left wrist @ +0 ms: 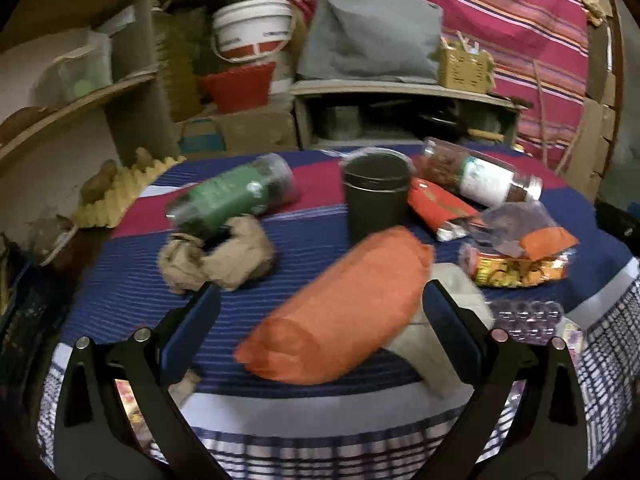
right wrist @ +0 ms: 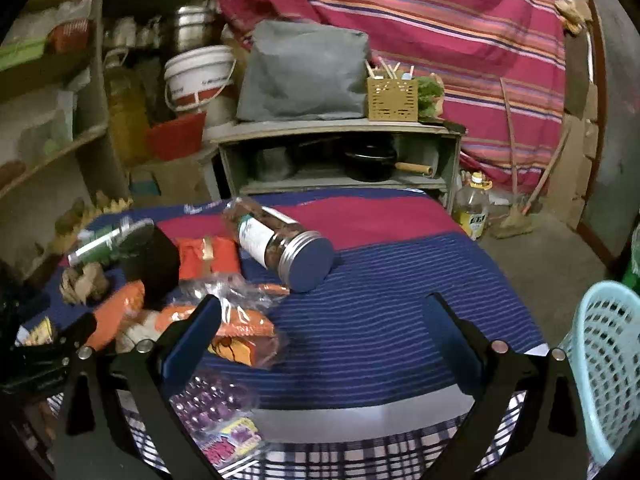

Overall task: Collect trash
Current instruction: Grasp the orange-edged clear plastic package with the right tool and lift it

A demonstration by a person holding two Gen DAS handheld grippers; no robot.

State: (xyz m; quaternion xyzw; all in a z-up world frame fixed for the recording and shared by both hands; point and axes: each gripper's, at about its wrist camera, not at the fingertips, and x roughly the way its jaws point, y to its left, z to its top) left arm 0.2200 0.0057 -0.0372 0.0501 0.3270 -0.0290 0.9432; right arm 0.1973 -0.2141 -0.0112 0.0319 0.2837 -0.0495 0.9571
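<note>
My left gripper point(left wrist: 320, 304) is open, its fingers on either side of an orange snack bag point(left wrist: 340, 312) lying on the striped cloth. Crumpled brown paper point(left wrist: 216, 256) lies to its left. A red wrapper point(left wrist: 438, 208) and a clear bag with orange wrappers point(left wrist: 516, 252) lie to the right. My right gripper point(right wrist: 320, 308) is open and empty over bare blue cloth. The clear bag point(right wrist: 236, 320) sits by its left finger. A light blue mesh basket point(right wrist: 604, 368) stands at the right edge.
A dark cup point(left wrist: 376, 192) stands mid-table between a green-label jar point(left wrist: 236, 196) and a lying jar with a metal lid point(right wrist: 280, 240). A purple blister pack point(right wrist: 212, 404) lies at the near edge. Shelves and a white bucket point(left wrist: 252, 28) stand behind.
</note>
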